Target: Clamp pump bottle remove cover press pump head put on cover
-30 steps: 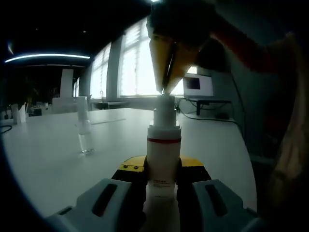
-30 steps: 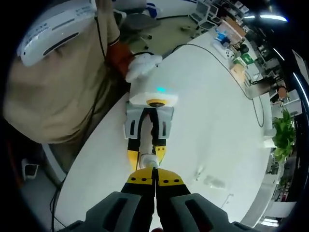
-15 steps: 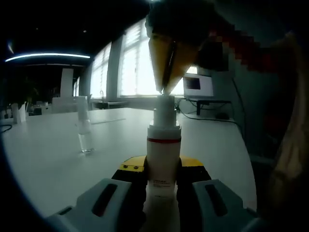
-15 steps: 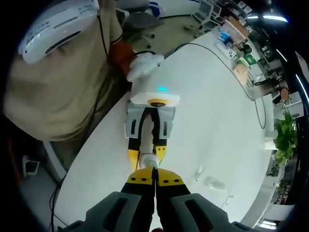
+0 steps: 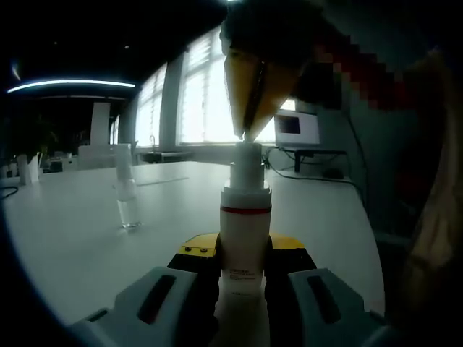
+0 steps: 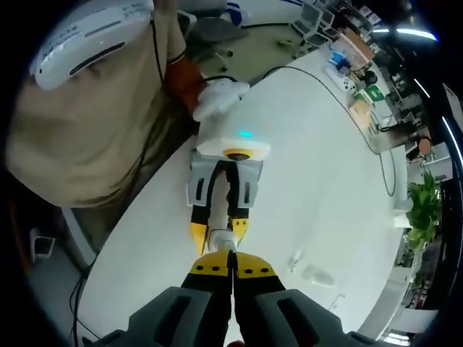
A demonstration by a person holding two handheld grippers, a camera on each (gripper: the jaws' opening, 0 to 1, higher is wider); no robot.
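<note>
Almost nothing has changed over the last second: the left hand-held gripper (image 5: 242, 285) keeps its yellow-tipped jaws clamped on the lower body of the white cylindrical pump bottle with a thin red band at its shoulder (image 5: 244, 235), which stands upright on the white worktop (image 5: 79, 231). The right hand-held gripper (image 5: 249, 129), its jaws pressed together with nothing between them, stays poised tip-down on the top of the white pump head (image 5: 246, 163). In the right gripper view the scene has only drifted a little, which reads as a small shift of the hand, not of the bottle (image 6: 215, 217). The pump head sits at the same height as before, so the press is probably being held or has not yet travelled; that step looks in hand.

The clear plastic cover (image 5: 126, 188) stands upright on the worktop, well apart to the bottle's left, so removal is done and refitting remains.

A small block of dark print sits low on the bottle's front, too fine and dim to read. No brand can be made out.
</note>
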